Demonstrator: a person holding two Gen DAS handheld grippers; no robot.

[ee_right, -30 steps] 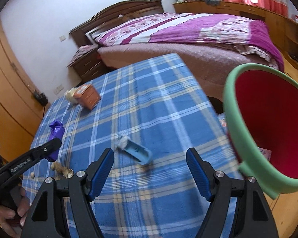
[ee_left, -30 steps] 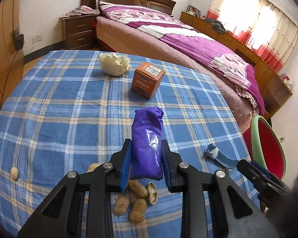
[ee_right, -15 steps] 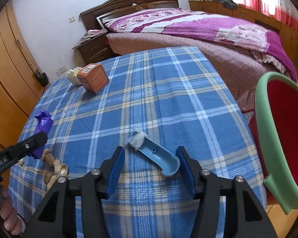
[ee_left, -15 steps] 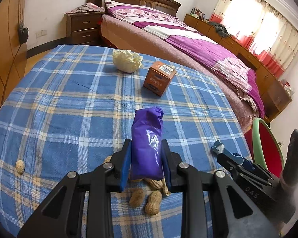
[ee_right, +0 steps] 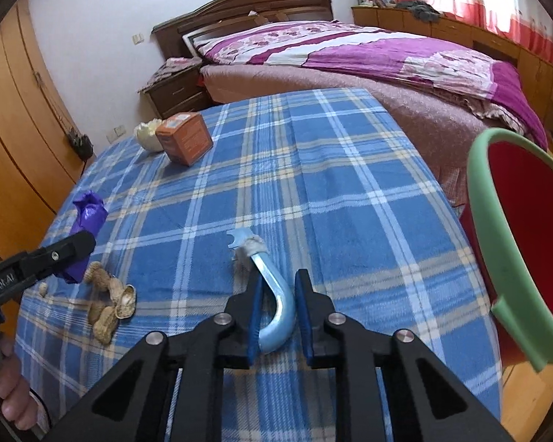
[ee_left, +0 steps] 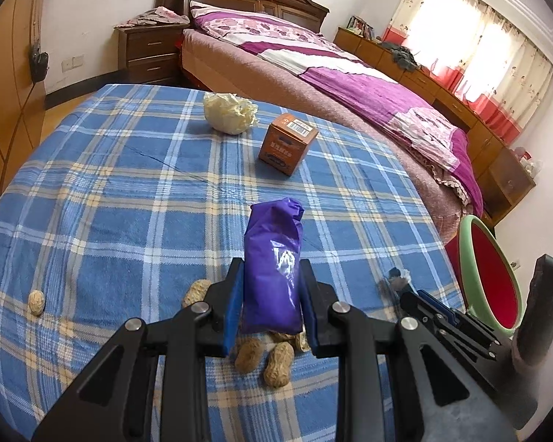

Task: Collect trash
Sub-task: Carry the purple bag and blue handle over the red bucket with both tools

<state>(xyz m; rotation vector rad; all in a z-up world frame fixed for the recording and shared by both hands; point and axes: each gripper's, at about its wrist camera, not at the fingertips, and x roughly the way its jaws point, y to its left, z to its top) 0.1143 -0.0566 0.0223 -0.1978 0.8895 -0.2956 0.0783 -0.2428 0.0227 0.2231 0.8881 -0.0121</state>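
Narrowed since earlier, the right gripper [ee_right: 276, 313] is closed, seemingly gripping, around the blue hook [ee_right: 272, 294] near the bin [ee_right: 497, 258] for disposal, while the purple wrapper [ee_left: 272, 276] is clamped by the left gripper [ee_left: 271, 305].

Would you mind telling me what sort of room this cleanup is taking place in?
Most likely a home bedroom: a large bed with a purple quilt and wooden headboard, a nightstand beside it, and a curtained window above low wooden cabinets.

White lettering ending in "Robot.AI" runs along the left gripper [ee_right: 73, 246] arm at the left edge of the right wrist view. The orange box [ee_left: 287, 143], upper centre, bears a barcode label and dark print too small to read.
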